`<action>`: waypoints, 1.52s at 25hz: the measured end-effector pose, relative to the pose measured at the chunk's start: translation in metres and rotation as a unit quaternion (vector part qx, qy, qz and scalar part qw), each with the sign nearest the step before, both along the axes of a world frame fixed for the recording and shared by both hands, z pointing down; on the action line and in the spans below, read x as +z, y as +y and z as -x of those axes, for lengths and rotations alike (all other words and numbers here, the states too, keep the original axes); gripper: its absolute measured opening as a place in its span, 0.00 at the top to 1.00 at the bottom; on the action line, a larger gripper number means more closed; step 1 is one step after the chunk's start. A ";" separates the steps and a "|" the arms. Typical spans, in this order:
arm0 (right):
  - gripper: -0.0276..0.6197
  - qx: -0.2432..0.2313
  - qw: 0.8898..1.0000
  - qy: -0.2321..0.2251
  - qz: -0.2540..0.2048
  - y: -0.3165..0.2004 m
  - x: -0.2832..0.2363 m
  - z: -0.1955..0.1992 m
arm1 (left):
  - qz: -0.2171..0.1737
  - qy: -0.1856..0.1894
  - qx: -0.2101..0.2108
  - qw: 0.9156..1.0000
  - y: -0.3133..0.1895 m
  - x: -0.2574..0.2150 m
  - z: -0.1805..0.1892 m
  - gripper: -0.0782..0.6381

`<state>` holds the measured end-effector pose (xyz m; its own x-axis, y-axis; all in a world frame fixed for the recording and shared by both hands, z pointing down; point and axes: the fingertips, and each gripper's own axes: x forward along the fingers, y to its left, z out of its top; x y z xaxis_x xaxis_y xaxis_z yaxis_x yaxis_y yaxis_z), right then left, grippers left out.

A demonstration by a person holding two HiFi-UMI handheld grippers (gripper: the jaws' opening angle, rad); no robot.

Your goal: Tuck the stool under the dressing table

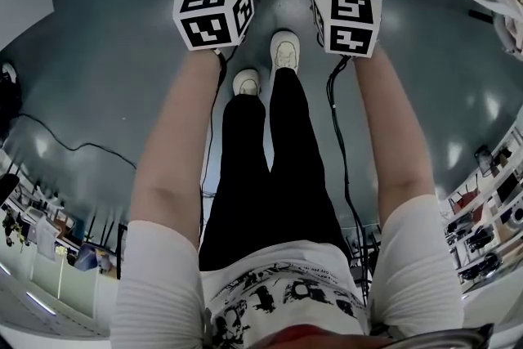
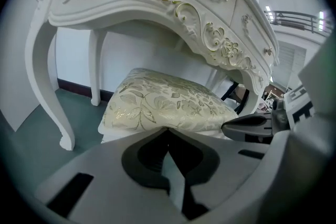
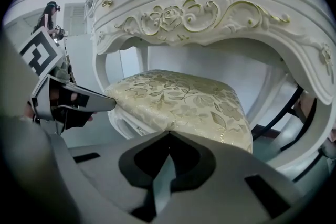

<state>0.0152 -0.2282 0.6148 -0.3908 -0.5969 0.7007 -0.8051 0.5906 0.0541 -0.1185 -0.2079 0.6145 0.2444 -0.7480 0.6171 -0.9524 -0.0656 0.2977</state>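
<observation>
- Straight ahead, the stool (image 2: 168, 102) sits between the curved front legs of the dressing table (image 2: 157, 2), its seat under the arched apron and its near edge towards the person.
- Both sets of jaws are pressed together with nothing between them: the left gripper (image 2: 168, 131) and right gripper (image 3: 168, 135) each point at that near edge, side by side.
- Around them lie a dark, glossy floor (image 1: 98, 53), a loose black cable (image 1: 65, 145), the person's white shoes (image 1: 284, 51) just behind the grippers, and thin black legs (image 3: 281, 113) beyond the table.
- The cushion is cream brocade with gold leaves on a white frame; the table is white, with carved scrolls and roses picked out in gold.
- The head view cuts the stool off at its top edge, and whether the tips actually touch the cushion cannot be told.
</observation>
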 end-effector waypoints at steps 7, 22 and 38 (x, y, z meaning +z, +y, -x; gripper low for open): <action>0.93 0.000 1.000 0.013 -0.023 -0.027 -0.002 0.003 | 0.007 -0.004 0.016 1.000 -0.027 -0.001 0.001 0.86; 0.93 0.050 0.998 -0.027 0.038 -0.001 -0.037 -0.010 | 0.007 0.014 0.097 0.995 0.004 -0.039 -0.020 0.86; 0.93 0.097 0.988 -0.114 -0.038 0.073 -0.330 0.011 | -0.156 0.010 0.142 0.977 0.074 -0.354 -0.010 0.86</action>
